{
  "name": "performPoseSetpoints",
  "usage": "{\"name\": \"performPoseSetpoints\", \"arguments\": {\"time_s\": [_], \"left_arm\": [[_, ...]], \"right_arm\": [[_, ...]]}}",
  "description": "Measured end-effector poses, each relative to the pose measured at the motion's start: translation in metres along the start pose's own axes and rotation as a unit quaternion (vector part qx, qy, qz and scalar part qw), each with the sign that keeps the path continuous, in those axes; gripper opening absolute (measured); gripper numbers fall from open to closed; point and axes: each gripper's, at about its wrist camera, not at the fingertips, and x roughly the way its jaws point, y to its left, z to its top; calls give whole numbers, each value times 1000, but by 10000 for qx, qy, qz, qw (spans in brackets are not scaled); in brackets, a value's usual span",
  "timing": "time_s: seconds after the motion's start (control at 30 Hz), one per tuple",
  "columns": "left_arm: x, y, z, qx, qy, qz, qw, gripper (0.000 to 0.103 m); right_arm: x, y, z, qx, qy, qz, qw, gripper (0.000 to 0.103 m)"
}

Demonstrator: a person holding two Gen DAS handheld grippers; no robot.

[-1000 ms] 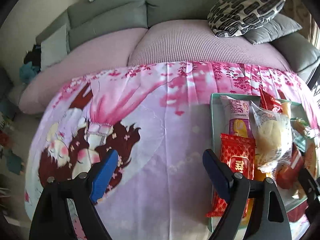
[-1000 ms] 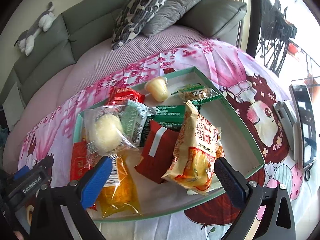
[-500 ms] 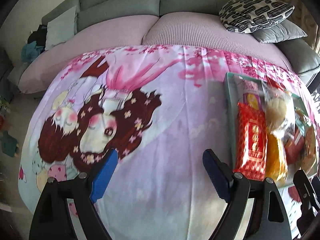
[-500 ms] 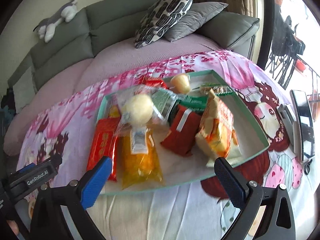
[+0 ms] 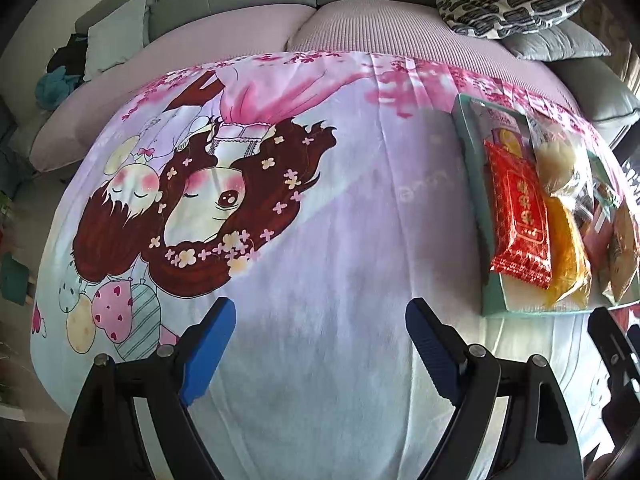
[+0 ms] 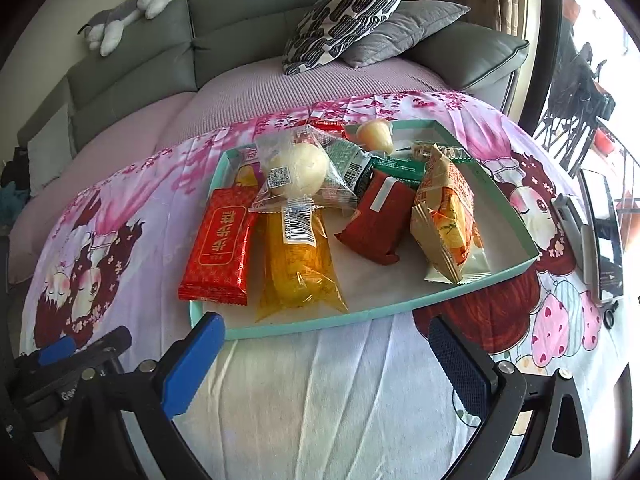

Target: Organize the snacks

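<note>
A shallow teal tray (image 6: 400, 310) on the cartoon-print cloth holds several wrapped snacks: a red packet (image 6: 220, 246), a clear bag of yellow snack (image 6: 298, 268), a round bun in clear wrap (image 6: 298, 172), a dark red packet (image 6: 378, 218), a yellow-orange packet (image 6: 448, 220), green packets (image 6: 396, 168) and a small jelly cup (image 6: 376, 136). My right gripper (image 6: 326, 352) is open and empty, just short of the tray's near edge. My left gripper (image 5: 320, 340) is open over bare cloth, the tray (image 5: 478, 216) off to its right.
The cloth (image 5: 320, 220) covers a table in front of a grey-green sofa (image 6: 240, 40) with cushions (image 6: 348, 12) and a plush toy (image 6: 128, 12). A phone on a stand (image 6: 600, 232) lies on the cloth right of the tray.
Both grippers have drawn back from the tray toward the near side of the table. The tray and snacks now sit farther from the fingers. Jaws stay equally wide.
</note>
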Motion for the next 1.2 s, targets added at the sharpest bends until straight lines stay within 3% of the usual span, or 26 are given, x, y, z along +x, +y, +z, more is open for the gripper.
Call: {"name": "performPoseSetpoints", "arguments": {"time_s": [0.63,1.2], "left_arm": [[9,-4,3,-59,277,-236,9993,87],[11,-7,3,-35,350,-236,9991,87]], "right_arm": [[14,-1,0,-127,153,-195,9996,103],[13,-4,0,-42,161,-190,9997,103]]}}
